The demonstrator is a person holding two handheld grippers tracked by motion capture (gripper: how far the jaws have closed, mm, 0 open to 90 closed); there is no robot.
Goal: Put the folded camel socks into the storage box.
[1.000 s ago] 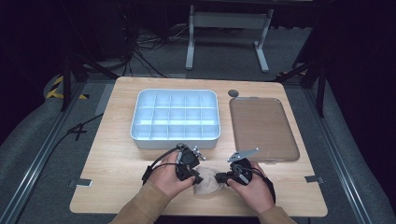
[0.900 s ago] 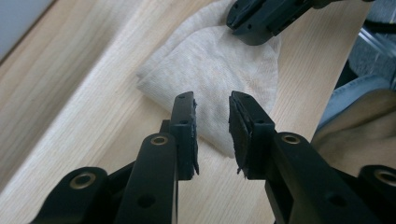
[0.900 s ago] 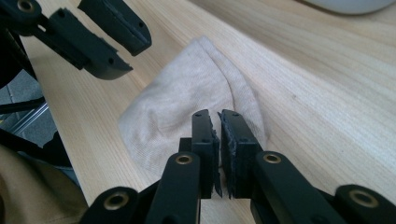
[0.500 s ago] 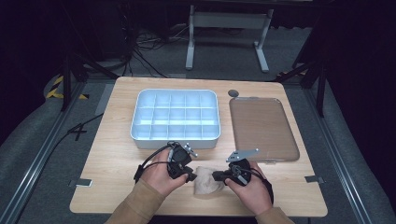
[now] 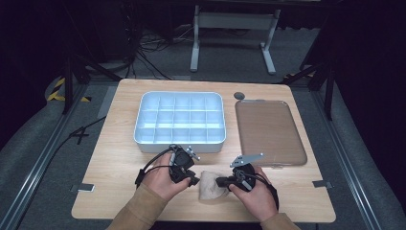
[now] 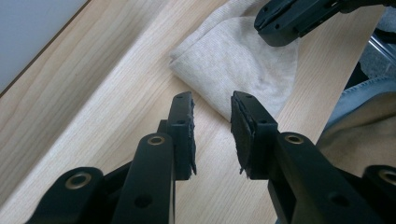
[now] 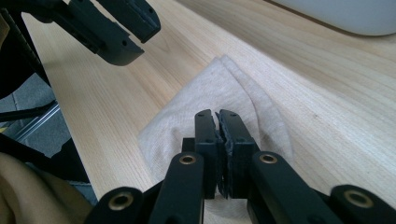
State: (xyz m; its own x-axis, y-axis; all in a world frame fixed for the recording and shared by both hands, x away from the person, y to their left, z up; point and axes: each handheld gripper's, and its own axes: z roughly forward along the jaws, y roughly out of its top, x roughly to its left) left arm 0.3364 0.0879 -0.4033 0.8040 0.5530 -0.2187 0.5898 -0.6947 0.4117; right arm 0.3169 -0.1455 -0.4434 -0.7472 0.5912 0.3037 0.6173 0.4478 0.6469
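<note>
Folded beige knit cloth [image 5: 210, 184] lies at near edge of wooden table [image 5: 119, 158], w/ right gripper [image 7: 218, 122] fingers clamped on it. Left gripper [image 6: 212, 109] has let go since 1 s ago, fingers now narrowly apart beside cloth — prob. regrasp next.

Light wooden table [image 5: 119, 143] at frame centre. On it, upper middle: pale-blue plastic compartment tray [image 5: 181, 120]; to its right, brown flat rectangular tray [image 5: 269, 132], w/ small grey round disc [image 5: 239, 96] just above its upper-left corner. Lower middle, near table's front edge: beige folded cloth [image 5: 209, 186], btwn left gripper [image 5: 191, 181] & right gripper [image 5: 221, 182], probably pinched by the right one.
</note>
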